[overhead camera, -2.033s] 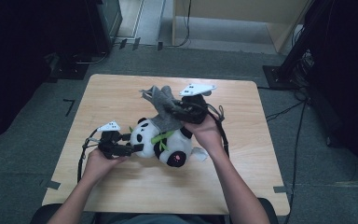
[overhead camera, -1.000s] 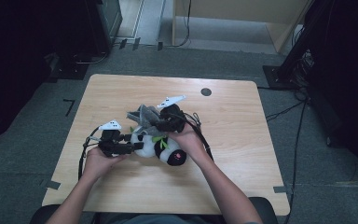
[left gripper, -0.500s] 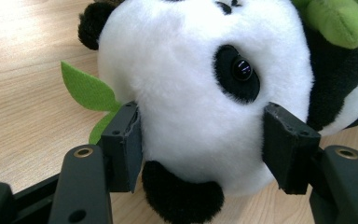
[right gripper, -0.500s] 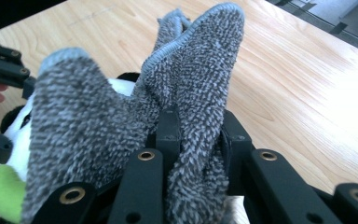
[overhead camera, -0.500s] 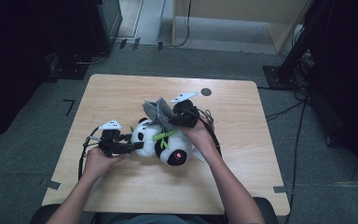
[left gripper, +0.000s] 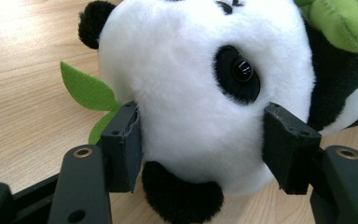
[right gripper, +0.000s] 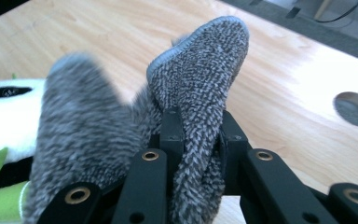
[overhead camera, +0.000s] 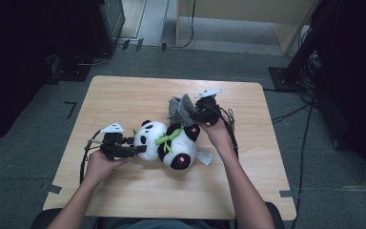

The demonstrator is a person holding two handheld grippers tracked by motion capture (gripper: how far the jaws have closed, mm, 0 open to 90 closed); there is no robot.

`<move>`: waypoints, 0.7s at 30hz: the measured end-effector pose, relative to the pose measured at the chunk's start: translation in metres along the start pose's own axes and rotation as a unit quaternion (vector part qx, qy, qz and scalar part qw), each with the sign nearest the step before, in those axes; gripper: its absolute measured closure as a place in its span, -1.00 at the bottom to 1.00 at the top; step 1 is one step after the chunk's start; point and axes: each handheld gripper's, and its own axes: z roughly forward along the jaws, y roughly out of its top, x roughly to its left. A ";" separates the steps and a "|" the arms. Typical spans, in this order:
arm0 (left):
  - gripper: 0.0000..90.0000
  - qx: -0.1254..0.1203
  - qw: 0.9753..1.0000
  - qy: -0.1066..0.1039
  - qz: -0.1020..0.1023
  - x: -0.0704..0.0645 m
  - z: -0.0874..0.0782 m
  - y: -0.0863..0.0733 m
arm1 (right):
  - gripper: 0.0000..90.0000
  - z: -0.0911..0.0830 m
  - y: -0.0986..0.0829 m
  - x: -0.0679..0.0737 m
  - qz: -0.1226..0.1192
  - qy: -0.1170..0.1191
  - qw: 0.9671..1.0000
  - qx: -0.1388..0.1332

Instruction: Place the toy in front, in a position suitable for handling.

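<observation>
While the left claw (left gripper: pixel 200 144) pinches the panda (overhead camera: pixel 169 143) by its head on the counter (overhead camera: pixel 124 95), our right claw (right gripper: pixel 198 135) clamps the grey cloth (right gripper: pixel 186 107) just above its body. A shallow cloth grip could slip; pulling may drag the panda.

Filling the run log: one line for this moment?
left gripper: shut on panda plush head | right gripper: shut on grey cloth, lifted | table

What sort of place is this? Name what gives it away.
Probably a lab or recording room: one bare wooden table on grey carpet, loose cables across the floor, and dark equipment stands around it.
</observation>
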 end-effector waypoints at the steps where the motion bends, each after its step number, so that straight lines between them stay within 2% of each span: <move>1: -0.18 0.000 1.000 0.000 0.000 0.000 0.000 0.000 | 0.73 -0.002 0.000 -0.001 0.003 -0.002 1.000 -0.005; 5: -0.18 0.000 1.000 0.000 0.000 0.000 0.000 0.000 | 0.73 -0.016 0.006 0.001 0.017 0.014 0.999 -0.038; 10: -0.18 -0.001 1.000 0.001 0.000 -0.001 0.000 0.000 | 0.73 -0.033 0.018 0.019 0.002 0.044 0.995 -0.086; 13: -0.18 -0.001 1.000 0.002 -0.001 -0.001 0.000 0.000 | 0.73 -0.042 0.025 0.035 -0.008 0.068 0.991 -0.116; 16: -0.18 -0.002 1.000 0.002 -0.001 -0.001 0.000 0.000 | 0.73 -0.047 0.030 0.054 -0.030 0.086 0.986 -0.137; 20: -0.18 0.000 1.000 0.002 0.000 -0.001 0.000 0.000 | 0.73 -0.041 0.031 0.078 -0.054 0.115 0.980 -0.153; 21: -0.19 0.000 1.000 0.002 0.000 -0.001 0.000 0.000 | 0.73 -0.038 0.030 0.083 -0.058 0.121 0.979 -0.152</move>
